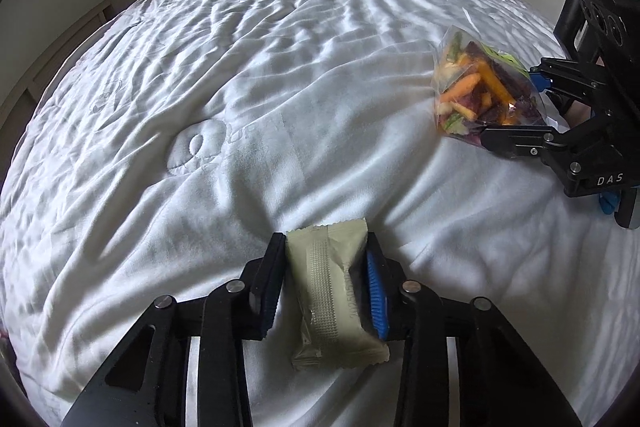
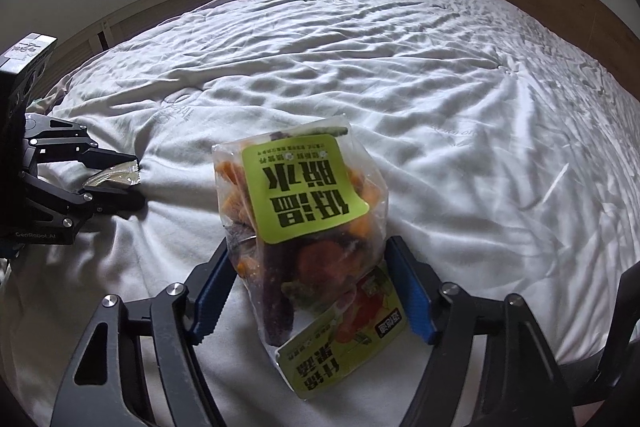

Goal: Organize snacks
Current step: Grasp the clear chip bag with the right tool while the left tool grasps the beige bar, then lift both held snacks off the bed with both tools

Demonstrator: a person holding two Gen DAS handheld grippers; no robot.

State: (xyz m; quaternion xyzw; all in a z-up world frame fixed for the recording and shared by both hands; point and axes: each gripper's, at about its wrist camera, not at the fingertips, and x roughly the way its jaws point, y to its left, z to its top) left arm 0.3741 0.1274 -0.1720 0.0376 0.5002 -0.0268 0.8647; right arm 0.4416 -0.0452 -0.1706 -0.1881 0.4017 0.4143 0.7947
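Downward-tilted, the left gripper [image 1: 326,281] clamps a beige snack packet [image 1: 334,301]; the right gripper [image 2: 310,285] grips a veggie-chip bag [image 2: 304,223].

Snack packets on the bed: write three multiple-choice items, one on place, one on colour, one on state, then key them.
1. Where does the clear bag of vegetable crisps lie?
A. on a shelf
B. on the white bedspread
C. in a drawer

2. What colour is the small wrapped snack bar?
A. pale green
B. red
C. black

3. How is the left hand-held gripper?
A. wide open and empty
B. out of sight
C. closed on the bar

Key: 1 B, the bag rests on wrinkled sheet; 2 A, its wrapper is pale olive; 3 C, both pads press its sides.
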